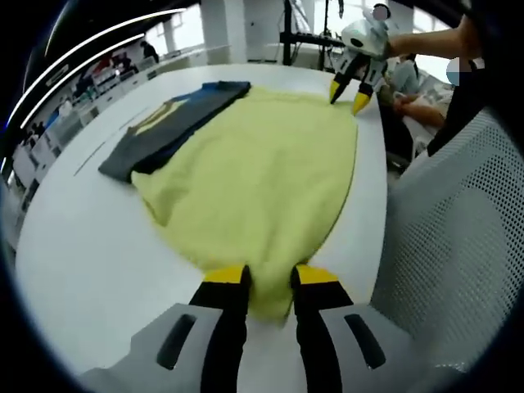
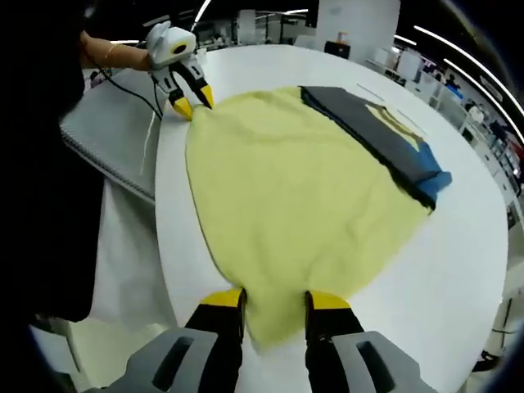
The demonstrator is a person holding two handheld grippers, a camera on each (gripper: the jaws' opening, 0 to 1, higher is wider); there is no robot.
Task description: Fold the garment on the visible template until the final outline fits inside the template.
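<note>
A pale yellow garment (image 1: 262, 172) (image 2: 295, 205) lies spread flat on the white table (image 1: 90, 254) (image 2: 458, 270). Along its far side a dark grey and blue garment (image 1: 172, 123) (image 2: 385, 131) lies partly under it. My left gripper (image 1: 270, 278) has one narrow corner of the yellow cloth pinched between its yellow-tipped jaws; in the right gripper view that gripper (image 2: 194, 102) sits at the far corner. My right gripper (image 2: 274, 301) pinches the opposite corner, and it appears as the white gripper (image 1: 348, 97) at the far end in the left gripper view. Thin dark lines (image 1: 92, 157) mark the table beside the dark garment.
A grey mesh chair (image 1: 458, 229) (image 2: 115, 123) stands close against the table edge beside the yellow garment. A person's hand (image 1: 426, 41) holds the far gripper. More tables and people (image 1: 106, 70) fill the room behind.
</note>
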